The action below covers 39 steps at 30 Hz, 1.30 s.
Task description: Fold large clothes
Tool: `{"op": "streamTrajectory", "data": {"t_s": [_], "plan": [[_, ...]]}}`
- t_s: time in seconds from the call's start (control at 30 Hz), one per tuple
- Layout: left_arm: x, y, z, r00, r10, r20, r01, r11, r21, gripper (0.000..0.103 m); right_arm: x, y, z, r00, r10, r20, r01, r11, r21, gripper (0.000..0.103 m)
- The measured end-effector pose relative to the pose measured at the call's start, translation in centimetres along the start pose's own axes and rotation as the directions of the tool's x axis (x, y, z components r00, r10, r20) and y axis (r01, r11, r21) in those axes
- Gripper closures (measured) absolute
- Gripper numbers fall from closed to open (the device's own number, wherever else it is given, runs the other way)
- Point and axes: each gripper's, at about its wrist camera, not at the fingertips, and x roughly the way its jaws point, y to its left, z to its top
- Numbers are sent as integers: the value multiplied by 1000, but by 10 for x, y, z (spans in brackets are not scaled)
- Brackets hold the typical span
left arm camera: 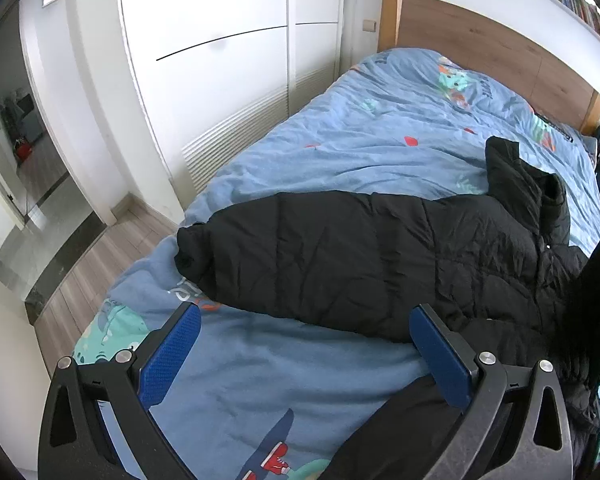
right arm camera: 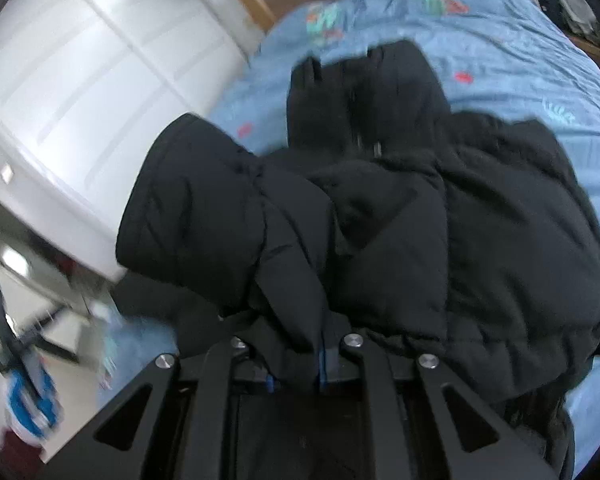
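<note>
Although the blue duvet (left arm camera: 340,136) carries cartoon prints with lettering, none of it reads clearly. On that duvet lies the black puffer jacket (left arm camera: 380,256), its long axis running across the bed, 1 sleeve cuff (left arm camera: 188,248) pointing toward the white wardrobe (left arm camera: 220,60). Only the left wrist view shows the left tool (left arm camera: 304,344) spread wide over bare duvet, just beside the jacket. Only the right wrist view shows the right tool (right arm camera: 296,364) clamped on a jacket fold, with the collar and zipper (right arm camera: 364,132) beyond.
</note>
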Motion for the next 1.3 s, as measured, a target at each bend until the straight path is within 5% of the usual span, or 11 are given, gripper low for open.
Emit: {"op": "streamTrajectory", "data": {"t_s": [0.2, 0.43, 0.57, 0.9, 1.3], "plan": [[0, -12, -5, 1000, -9, -8, 9, 1000, 14, 1, 18, -6, -31, 994, -70, -80, 66, 996, -56, 88], [-7, -33, -4, 999, -49, -4, 49, 999, 13, 1, 11, 3, -37, 987, -144, -72, 133, 981, -140, 80], [-15, -51, 1, 998, -67, -2, 67, 997, 33, 1, 5, 17, -43, 989, -131, -69, 117, 979, -169, 39], [-27, -92, 9, 992, -126, -17, 127, 990, 55, 1, -31, 26, -39, 996, -67, -65, 53, 980, -192, 38], [-20, -188, -9, 973, -218, -75, 227, 961, 156, 1, -93, -60, -2, 957, -281, 77, 288, 951, -109, 38]]}}
